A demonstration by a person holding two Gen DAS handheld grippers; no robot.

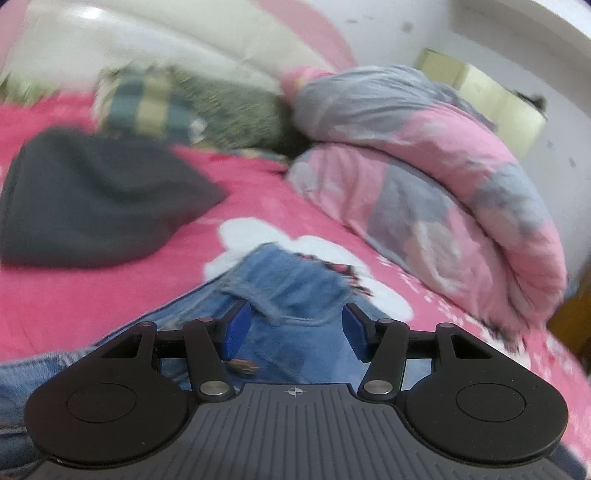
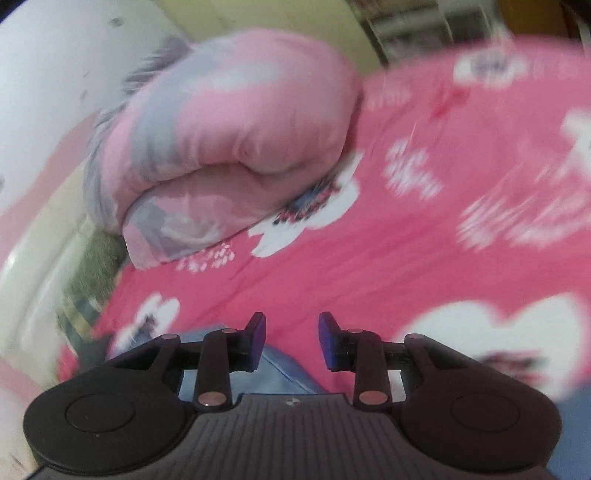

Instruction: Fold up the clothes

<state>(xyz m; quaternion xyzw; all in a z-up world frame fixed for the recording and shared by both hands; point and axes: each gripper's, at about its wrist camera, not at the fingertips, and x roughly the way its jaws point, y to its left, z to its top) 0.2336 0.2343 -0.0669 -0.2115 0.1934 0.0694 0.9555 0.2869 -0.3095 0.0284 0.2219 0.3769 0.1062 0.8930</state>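
Light blue jeans (image 1: pixel 291 280) with a frayed edge lie bunched on the pink flowered bed sheet (image 1: pixel 110 295). My left gripper (image 1: pixel 295 328) hovers right over them, its blue pads standing apart with denim between and under them; I see no pad pressing on the cloth. A dark grey garment (image 1: pixel 96 199) lies flat at the left. In the right wrist view my right gripper (image 2: pixel 291 339) is open with nothing between its fingers. It is raised above the sheet (image 2: pixel 369 258), and only a bit of the jeans (image 2: pixel 284 373) shows beneath it.
A rolled pink and grey duvet (image 1: pixel 424 184) fills the right side of the bed and shows as a duvet (image 2: pixel 229 122) in the right wrist view too. Green patterned pillows (image 1: pixel 229 107) lean on the pale headboard (image 1: pixel 147 33). Cardboard boxes (image 1: pixel 498 96) stand by the wall.
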